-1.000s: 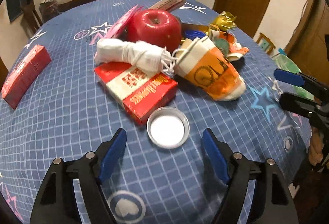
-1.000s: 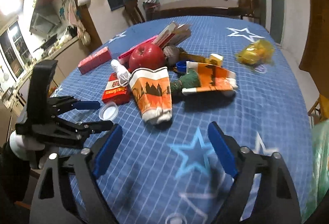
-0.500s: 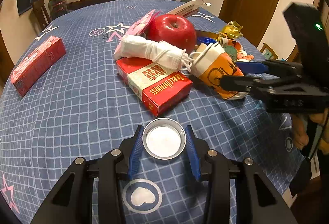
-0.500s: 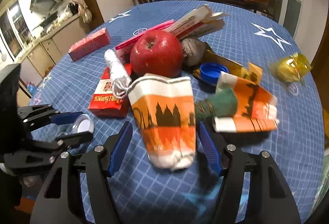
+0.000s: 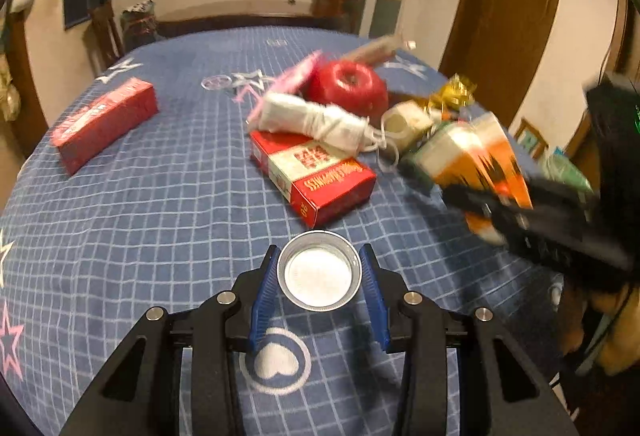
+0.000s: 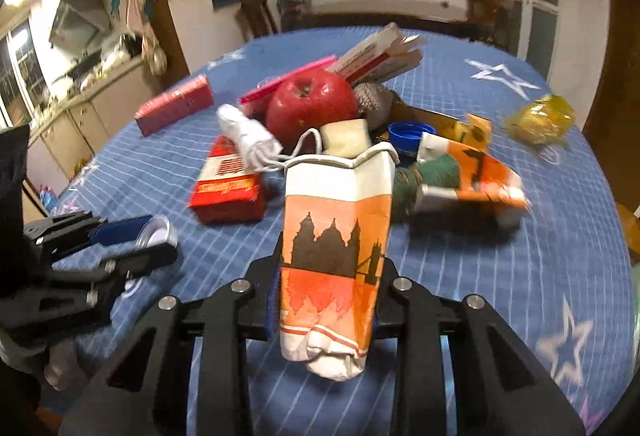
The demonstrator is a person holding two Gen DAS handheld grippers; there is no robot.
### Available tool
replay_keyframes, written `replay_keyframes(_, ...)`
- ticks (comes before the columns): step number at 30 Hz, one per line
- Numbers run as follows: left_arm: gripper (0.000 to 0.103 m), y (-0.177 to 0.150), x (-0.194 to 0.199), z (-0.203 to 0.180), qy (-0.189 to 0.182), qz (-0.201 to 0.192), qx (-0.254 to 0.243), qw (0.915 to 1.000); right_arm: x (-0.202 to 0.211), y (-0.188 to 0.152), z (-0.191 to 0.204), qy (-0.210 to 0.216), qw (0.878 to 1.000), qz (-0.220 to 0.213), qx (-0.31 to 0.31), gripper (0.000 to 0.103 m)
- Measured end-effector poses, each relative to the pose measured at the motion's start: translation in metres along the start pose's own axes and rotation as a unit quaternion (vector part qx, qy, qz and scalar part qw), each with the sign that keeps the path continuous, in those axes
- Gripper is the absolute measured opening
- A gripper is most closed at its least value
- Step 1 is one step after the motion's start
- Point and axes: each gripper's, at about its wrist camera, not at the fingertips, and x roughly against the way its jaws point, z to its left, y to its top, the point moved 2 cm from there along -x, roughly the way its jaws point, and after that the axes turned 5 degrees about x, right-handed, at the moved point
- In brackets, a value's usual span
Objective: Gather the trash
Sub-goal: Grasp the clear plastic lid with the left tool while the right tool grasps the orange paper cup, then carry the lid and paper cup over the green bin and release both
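Blue checked cloth (image 5: 160, 203), printed with white stars, covers the round table. At its near edge the left gripper (image 5: 320, 278) has its blue pads clamped on a shallow round metal lid (image 5: 319, 273) with a white inside. The right gripper (image 6: 326, 298) has just been closing; its jaws now pinch a crumpled orange-and-white paper cup (image 6: 334, 236) bearing a black skyline print. Beyond lie a glossy red apple (image 6: 311, 105), a flat red carton (image 5: 316, 175), a rolled white cloth bundle (image 5: 316, 121) and a yellow crinkled wrapper (image 6: 540, 119).
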Motion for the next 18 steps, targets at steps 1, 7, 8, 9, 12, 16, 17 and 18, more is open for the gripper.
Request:
replay_keyframes(1,0.042,-0.001,0.004,0.0,0.0,-0.007,0.002,1.0,0.007,-0.004,0.002,-0.004,1.0,-0.009,-0.002,0.029)
replay_keyframes(7,0.042,-0.004,0.032,-0.016,-0.002,-0.043,0.006,0.9991,0.044,-0.017,0.003,-0.037,0.997,-0.061,-0.023,0.029)
replay_keyframes(8,0.042,-0.005,0.038,-0.02,0.0,-0.053,0.005,0.9986,0.051,-0.018,0.003,-0.044,0.996,-0.07,-0.024,0.029)
replay_keyframes(9,0.042,-0.005,0.044,-0.025,0.001,-0.063,0.004,0.998,0.057,-0.018,0.006,-0.055,0.995,-0.083,-0.019,0.029)
replay_keyframes(12,0.042,-0.006,0.06,-0.039,0.002,-0.093,-0.001,0.9957,0.074,-0.019,0.017,-0.093,0.989,-0.118,0.0,0.029)
replay_keyframes(16,0.042,-0.008,0.082,-0.056,0.011,-0.139,-0.008,0.9902,0.1,-0.018,0.02,-0.126,0.979,-0.157,0.009,0.029)
replay_keyframes(17,0.042,-0.009,0.085,-0.058,0.012,-0.147,-0.009,0.989,0.108,-0.018,0.02,-0.133,0.977,-0.167,0.011,0.029)
replay_keyframes(18,0.042,-0.01,0.091,-0.062,0.013,-0.157,-0.011,0.9874,0.111,-0.017,0.021,-0.137,0.976,-0.172,0.013,0.029)
